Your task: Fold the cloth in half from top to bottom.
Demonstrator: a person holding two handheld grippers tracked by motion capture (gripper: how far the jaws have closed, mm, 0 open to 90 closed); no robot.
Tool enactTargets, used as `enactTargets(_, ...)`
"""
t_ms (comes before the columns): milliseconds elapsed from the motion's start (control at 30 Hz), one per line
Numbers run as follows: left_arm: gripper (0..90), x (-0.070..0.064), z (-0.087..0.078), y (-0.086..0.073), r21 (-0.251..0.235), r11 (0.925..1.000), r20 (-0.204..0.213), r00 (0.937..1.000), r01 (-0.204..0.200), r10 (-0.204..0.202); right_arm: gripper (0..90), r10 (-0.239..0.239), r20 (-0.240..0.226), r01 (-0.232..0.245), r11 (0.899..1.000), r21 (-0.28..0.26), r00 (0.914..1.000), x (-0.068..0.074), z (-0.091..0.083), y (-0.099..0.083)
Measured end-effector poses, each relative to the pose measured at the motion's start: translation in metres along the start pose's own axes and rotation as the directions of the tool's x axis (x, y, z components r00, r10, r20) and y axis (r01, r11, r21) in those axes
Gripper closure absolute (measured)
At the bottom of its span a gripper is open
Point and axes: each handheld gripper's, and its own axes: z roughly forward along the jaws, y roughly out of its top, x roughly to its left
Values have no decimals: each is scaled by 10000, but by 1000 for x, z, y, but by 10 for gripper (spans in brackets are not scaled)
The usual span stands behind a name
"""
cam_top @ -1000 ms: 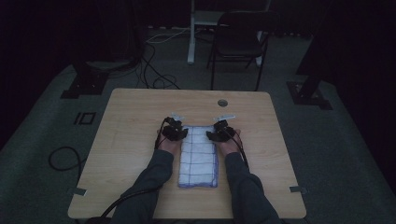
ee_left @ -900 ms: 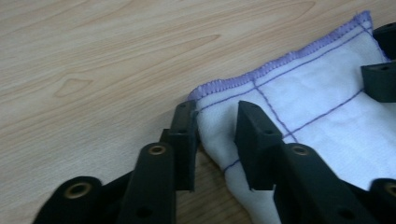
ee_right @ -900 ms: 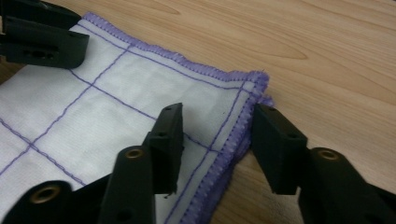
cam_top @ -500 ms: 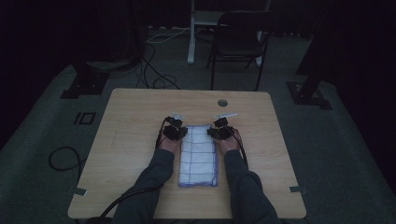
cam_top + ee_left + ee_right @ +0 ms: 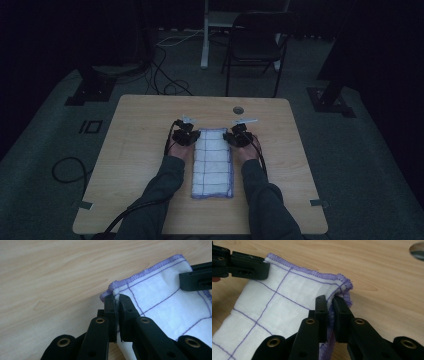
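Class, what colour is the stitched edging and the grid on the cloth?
Purple, on a white cloth. It shows best in the right gripper view.

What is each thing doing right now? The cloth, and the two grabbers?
Cloth: folded, flat on the table, far corners pinched.
Left gripper: shut on the cloth's corner.
Right gripper: shut on the other far corner.
Chair: upright, beyond the table.

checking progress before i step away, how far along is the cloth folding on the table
Done: the white cloth with purple grid lines and purple stitched edge lies as a narrow strip, apparently already folded once, on the light wooden table. In hand: the left gripper and right gripper each pinch a far corner, jaws closed on the fabric. Left: probably bringing those corners toward the near edge, which hasn't started.
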Motion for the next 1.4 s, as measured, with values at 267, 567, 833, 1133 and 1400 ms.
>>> enactTargets(267,865,-1,-10,6,-353,9993,187,9998,-89,95,839,-287,-120,281,9986,-439,9995,2,-13,6)
enactTargets(567,863,-1,-23,1,-609,9981,535,9985,-69,102,837,-557,-246,539,9961,-695,9981,8,-23,2)
enactTargets(833,861,-7,-39,0,-966,9951,824,9961,-228,309,836,-778,-300,744,9922,-999,9965,13,-36,-2)
enactTargets(1133,860,-12,-54,-9,-1196,9927,1087,9936,-184,315,835,-1116,-456,1051,9863,-1275,9927,21,-51,-10)
enactTargets(1400,858,-17,-64,-15,-1295,9914,1235,9917,-185,347,834,-1230,-542,1143,9833,-1415,9909,27,-59,-15)
